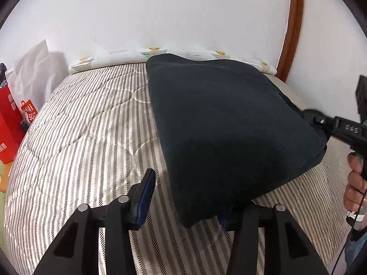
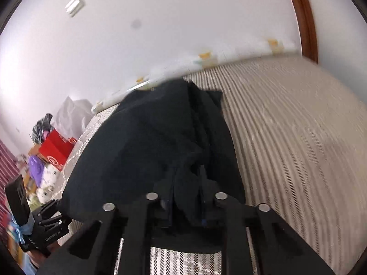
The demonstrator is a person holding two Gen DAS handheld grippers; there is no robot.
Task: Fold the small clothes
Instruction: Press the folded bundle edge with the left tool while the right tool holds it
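A dark navy garment lies folded into a thick pad on the bed, its long axis running from the near edge away toward the white wall, and its far end almost reaches the patterned strip along the bed's back edge. The cloth looks soft and matte, like fleece or jersey, with rounded, puffy edges. The bed cover is quilted, with fine beige and white stripes and a slight sheen.

The left gripper sits at the garment's near corner with its fingers part open; one blue-padded finger stands clear on the stripes, the other is hidden under the cloth edge. I cannot tell whether either pad presses on the fabric.

The right gripper is at the garment's side edge, its fingers drawn close together with bunched folds of dark cloth pinched between them.

A red box and a white bag stand beside the bed, and a brown wooden frame curves up the wall.
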